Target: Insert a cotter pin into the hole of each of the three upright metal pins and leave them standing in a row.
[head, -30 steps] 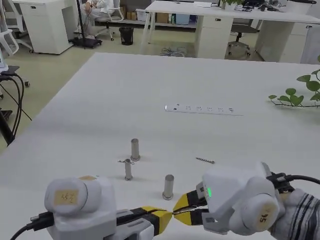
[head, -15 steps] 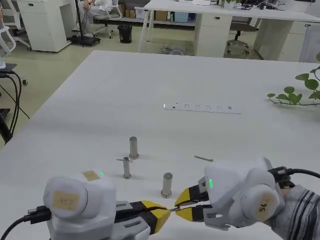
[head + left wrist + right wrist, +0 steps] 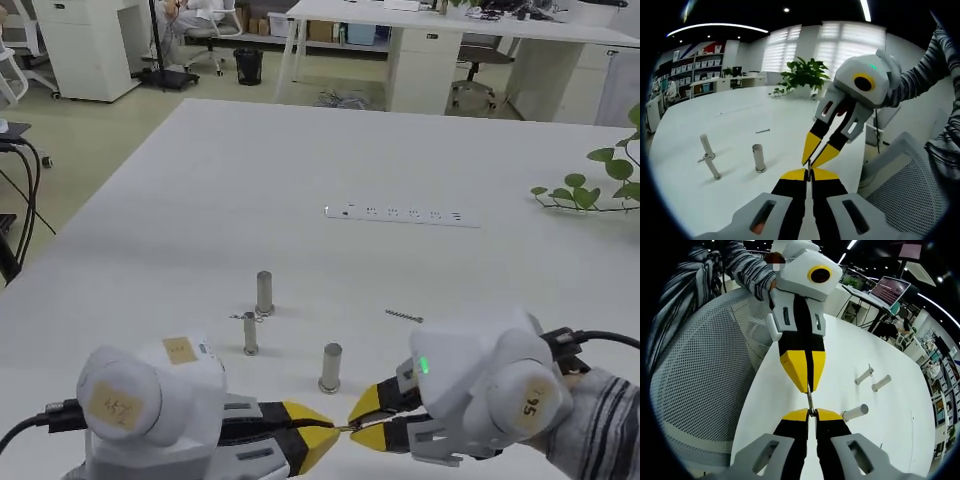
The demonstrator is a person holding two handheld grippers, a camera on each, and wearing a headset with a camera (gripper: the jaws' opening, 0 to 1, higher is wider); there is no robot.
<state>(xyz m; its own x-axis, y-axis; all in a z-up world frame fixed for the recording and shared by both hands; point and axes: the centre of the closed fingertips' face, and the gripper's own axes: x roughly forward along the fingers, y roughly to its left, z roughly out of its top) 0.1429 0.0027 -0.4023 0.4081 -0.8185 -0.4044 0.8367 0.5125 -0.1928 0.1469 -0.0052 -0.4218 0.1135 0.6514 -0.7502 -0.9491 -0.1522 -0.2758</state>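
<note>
White power strip (image 3: pixel 402 214) beyond upright pins (image 3: pixel 331 367); loose cotter pin (image 3: pixel 404 316) near them.

Head looks down; gripper views face each other, sharing pins (image 3: pixel 331 367).

Metal pin (image 3: pixel 331 367): three, upright. Cotter pin (image 3: pixel 405 316): three. Power strip (image 3: pixel 402 214): one. Plant (image 3: pixel 585 190): one.

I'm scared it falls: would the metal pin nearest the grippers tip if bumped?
Probably: the pin stands tall and narrow, so a nudge could topple it. Being round, it would likely roll on the smooth table.
</note>
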